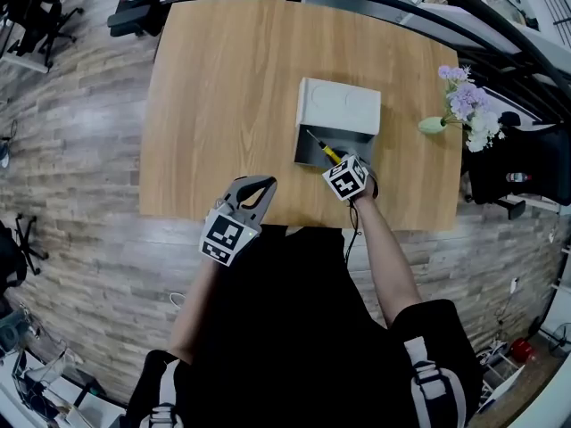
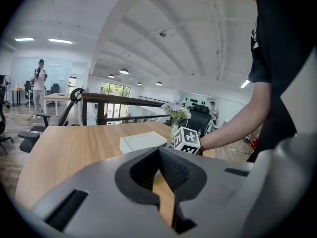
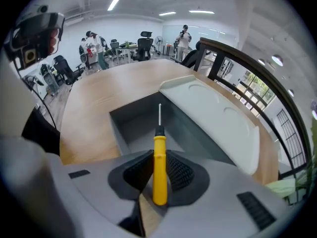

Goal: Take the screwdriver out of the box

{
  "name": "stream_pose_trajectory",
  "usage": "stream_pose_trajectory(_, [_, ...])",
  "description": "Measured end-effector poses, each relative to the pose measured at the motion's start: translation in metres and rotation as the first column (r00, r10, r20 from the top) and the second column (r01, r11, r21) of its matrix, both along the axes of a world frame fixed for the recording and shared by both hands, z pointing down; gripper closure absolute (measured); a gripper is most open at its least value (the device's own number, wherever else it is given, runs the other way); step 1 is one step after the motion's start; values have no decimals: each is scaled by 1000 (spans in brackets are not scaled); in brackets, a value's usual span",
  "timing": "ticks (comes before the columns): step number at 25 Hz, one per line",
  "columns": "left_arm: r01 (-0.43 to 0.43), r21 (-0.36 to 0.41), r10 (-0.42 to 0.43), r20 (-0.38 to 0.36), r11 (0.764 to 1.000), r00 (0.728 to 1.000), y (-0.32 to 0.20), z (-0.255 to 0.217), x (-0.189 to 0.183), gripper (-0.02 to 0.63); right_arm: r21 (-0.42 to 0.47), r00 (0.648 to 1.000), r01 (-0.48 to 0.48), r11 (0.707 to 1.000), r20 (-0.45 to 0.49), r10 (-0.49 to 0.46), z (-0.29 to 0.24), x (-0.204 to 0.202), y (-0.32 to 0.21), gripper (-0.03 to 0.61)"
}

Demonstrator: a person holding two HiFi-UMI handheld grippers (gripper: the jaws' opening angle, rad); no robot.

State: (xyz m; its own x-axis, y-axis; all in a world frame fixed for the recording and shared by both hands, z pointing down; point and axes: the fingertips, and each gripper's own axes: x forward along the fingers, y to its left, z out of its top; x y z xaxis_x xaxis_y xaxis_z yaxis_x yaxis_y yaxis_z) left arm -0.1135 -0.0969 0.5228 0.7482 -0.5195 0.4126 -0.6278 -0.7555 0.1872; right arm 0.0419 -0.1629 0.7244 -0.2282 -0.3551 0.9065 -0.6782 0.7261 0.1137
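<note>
The right gripper is clamped on the yellow handle of the screwdriver, the pads pressing it from both sides at the lower centre of the right gripper view. The handle stands upright in the frame. Its black collar and thin metal shaft point up and away, over the open grey hollow of the box. In the head view the right gripper sits at the lower right edge of the box, with the screwdriver slanting up and to the left across the opening. I cannot tell whether the shaft touches the box floor.

The left gripper has its jaws drawn together at the tips with nothing between them. Only a sliver of wood shows through the narrow gap lower down. In the head view it hangs over the near edge of the table, left of the box and apart from it.

The pale lid lies open above the hollow. A vase of flowers stands at the table's right edge.
</note>
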Motion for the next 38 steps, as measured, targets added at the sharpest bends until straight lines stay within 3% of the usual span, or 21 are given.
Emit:
stream_pose_trajectory(5, [-20, 3, 20, -10, 1000, 1000, 4, 0, -2, 592, 72, 990, 106, 992, -101, -98, -12, -2, 8, 491])
stream_pose_trajectory(10, [-28, -8, 28, -21, 1000, 999, 8, 1, -10, 592, 145, 984, 125, 982, -147, -103, -28, -1, 13, 491])
stream_pose_trajectory(16, [-71, -23, 70, -36, 997, 997, 10, 3, -4, 592, 198, 993, 68, 978, -106, -47, -57, 8, 27, 491])
stream_pose_trajectory(22, [-103, 61, 101, 28, 993, 995, -2, -11, 24, 592, 198, 998, 32, 980, -59, -20, -66, 26, 44, 491])
stream_pose_trajectory(28, [-126, 49, 125, 29, 991, 992, 6, -17, 53, 592, 211, 1000, 8, 978, 4, -9, -81, 41, 54, 491])
stream_pose_trajectory(38, [-46, 43, 44, 51, 998, 998, 20, -23, 83, 592, 250, 994, 4, 968, 100, -30, -110, 62, 68, 491])
